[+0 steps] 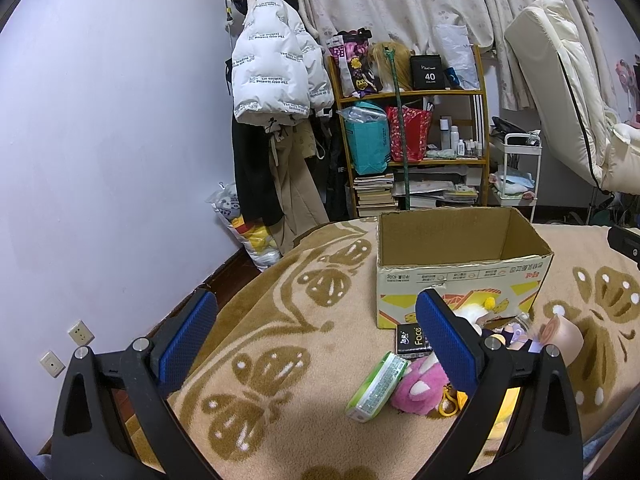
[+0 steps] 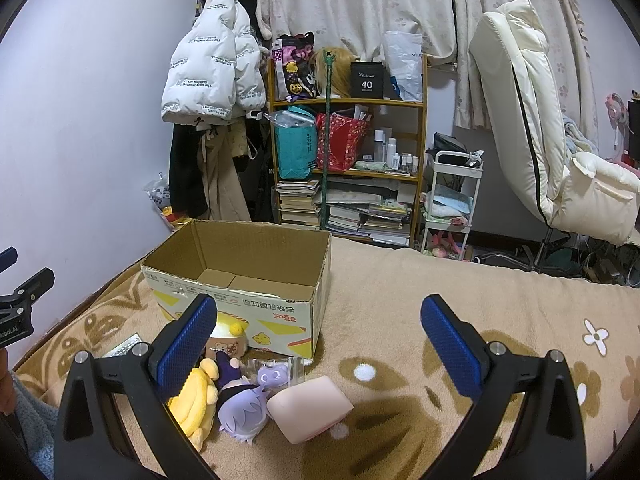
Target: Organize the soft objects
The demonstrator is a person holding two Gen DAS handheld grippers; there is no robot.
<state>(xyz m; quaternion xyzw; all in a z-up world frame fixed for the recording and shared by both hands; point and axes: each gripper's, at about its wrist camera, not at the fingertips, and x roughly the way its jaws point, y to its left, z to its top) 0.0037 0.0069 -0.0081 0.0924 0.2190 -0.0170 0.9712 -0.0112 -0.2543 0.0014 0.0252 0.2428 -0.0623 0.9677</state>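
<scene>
left gripper (image 1: 316, 340): jaws wide apart, gripping nothing | right gripper (image 2: 320, 340): jaws wide apart, empty | plush toys (image 2: 236, 404): heaped on blanket (image 2: 440, 304), just before open cardboard box (image 2: 240, 276)

My left gripper (image 1: 316, 330) has black angular plastic arms with triangular cut-outs, silver round screws at the joints, and blue pads (image 1: 186, 334) with a fine dimpled texture. My right gripper (image 2: 320, 334) is built the same: black frame, silver screws, blue textured pads (image 2: 450, 352). At the near left of the right wrist view I see a grey-blue fuzzy sleeve (image 2: 30, 420) and some skin.
</scene>
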